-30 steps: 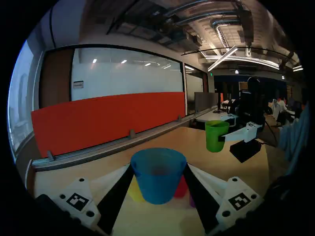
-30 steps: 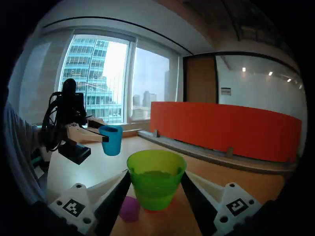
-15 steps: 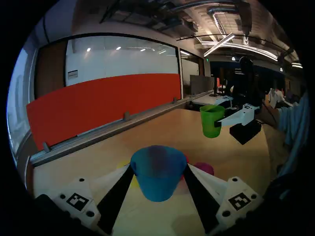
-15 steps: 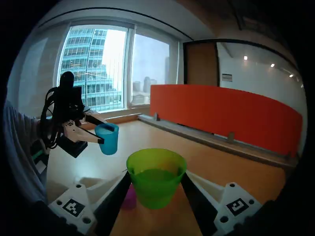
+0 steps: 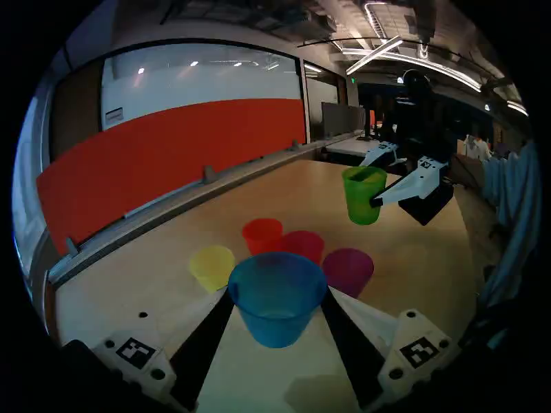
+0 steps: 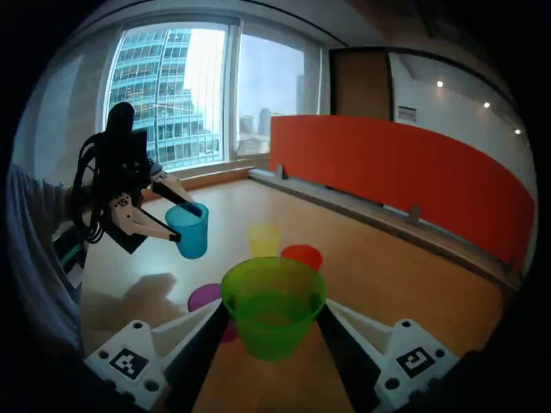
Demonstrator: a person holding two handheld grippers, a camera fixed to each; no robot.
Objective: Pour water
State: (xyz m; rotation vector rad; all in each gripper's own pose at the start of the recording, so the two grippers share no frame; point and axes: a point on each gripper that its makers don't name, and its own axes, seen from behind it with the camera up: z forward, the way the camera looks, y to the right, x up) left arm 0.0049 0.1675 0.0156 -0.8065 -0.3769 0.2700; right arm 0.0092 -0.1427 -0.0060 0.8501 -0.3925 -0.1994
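Note:
My left gripper (image 5: 277,310) is shut on a blue cup (image 5: 277,305), held upright above the wooden table (image 5: 158,275). That blue cup (image 6: 188,229) and the left gripper (image 6: 172,220) appear at the left of the right gripper view, a hand behind them. My right gripper (image 6: 273,323) is shut on a green cup (image 6: 273,314) with liquid in it. In the left gripper view the green cup (image 5: 363,195) hangs at upper right in the right gripper (image 5: 375,199).
Below stand a yellow cup (image 5: 211,267), an orange-red cup (image 5: 263,235), a red cup (image 5: 304,245) and a purple cup (image 5: 348,270). An orange divider panel (image 5: 158,151) runs along the table's far edge. Windows (image 6: 172,89) lie beyond the left gripper.
Both views have tipped downward, so the cups on the table have come into sight. Both grippers keep hold of their cups, which remain upright.

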